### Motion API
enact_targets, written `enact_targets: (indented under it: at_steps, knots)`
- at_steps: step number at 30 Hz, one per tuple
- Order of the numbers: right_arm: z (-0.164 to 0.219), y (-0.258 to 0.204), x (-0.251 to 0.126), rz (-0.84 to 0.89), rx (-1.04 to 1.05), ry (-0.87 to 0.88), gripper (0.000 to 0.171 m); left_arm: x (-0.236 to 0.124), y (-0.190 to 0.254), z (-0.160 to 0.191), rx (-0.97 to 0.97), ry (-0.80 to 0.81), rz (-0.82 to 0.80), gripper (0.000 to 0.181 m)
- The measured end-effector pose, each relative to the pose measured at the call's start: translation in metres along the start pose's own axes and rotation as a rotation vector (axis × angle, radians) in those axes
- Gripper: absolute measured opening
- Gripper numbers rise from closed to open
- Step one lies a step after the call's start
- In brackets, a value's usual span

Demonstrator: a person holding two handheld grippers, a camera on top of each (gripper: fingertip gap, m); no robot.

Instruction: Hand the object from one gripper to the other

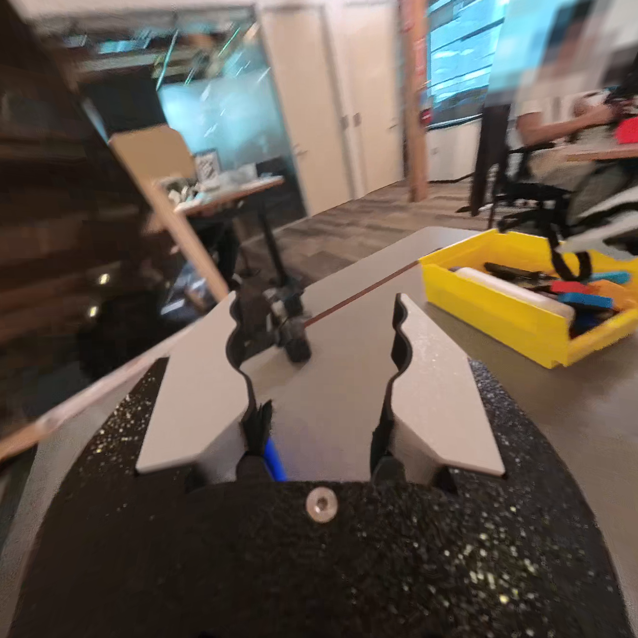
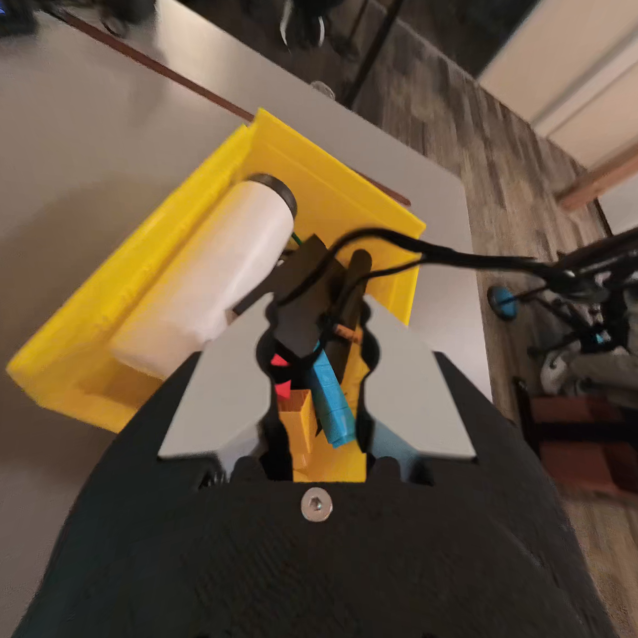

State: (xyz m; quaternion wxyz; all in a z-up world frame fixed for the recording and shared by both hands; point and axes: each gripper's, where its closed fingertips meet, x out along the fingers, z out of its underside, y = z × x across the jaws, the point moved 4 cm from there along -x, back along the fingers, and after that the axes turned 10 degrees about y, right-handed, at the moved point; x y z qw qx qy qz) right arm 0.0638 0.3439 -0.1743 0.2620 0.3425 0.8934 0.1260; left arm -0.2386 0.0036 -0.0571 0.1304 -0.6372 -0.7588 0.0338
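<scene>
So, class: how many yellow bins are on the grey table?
1. The yellow bin sits at the table's far right corner, under the right gripper. Nothing suggests another, though parts of the table lie out of view.

A smooth, matt grey tabletop (image 1: pixel 345 397) is seen. A glossy yellow plastic bin (image 2: pixel 145 276) is shown, holding a smooth white cylindrical bottle (image 2: pixel 221 272). Matt grey plastic fingers (image 1: pixel 193 390) are mounted on a rough, speckled black gripper body (image 1: pixel 310 569) fastened by a shiny metal screw (image 1: pixel 321 510).

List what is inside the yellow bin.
Yellow bin holds a white cylinder, blue block, red pieces, an orange piece and black items. The right gripper covers the rest.
</scene>
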Motion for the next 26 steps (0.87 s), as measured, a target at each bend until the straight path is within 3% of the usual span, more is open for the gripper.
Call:
enact_targets:
  at_steps: [3, 7, 11, 15, 18, 22, 26]
  knots:
    - [0.003, 0.002, 0.001, 0.028, -0.018, -0.033, 0.076, -0.028, -0.055, 0.015, -0.127, -0.158, -0.135, 0.074]
    - [-0.016, 0.007, -0.020, 0.143, -0.156, 0.003, 0.082, -0.064, -0.113, 0.072, -0.139, -0.506, -0.345, 0.066]
    - [-0.052, -0.003, -0.040, 0.221, -0.289, 0.175, 0.084, -0.083, -0.134, 0.130, -0.234, -0.764, -0.379, 0.060]
    - [-0.095, -0.071, -0.057, -0.092, -0.178, 0.552, 0.082, -0.084, -0.146, 0.172, -0.274, -0.873, -0.384, 0.051]
    - [-0.108, -0.126, -0.061, -0.312, -0.069, 0.711, 0.080, -0.079, -0.153, 0.203, -0.312, -0.933, -0.365, 0.045]
    - [-0.101, -0.178, -0.045, -0.382, -0.047, 0.855, 0.077, -0.068, -0.157, 0.237, -0.422, -1.047, -0.282, 0.045]
    - [-0.081, -0.224, -0.022, -0.429, -0.084, 0.961, 0.072, -0.067, -0.167, 0.261, -0.414, -1.194, -0.282, 0.044]
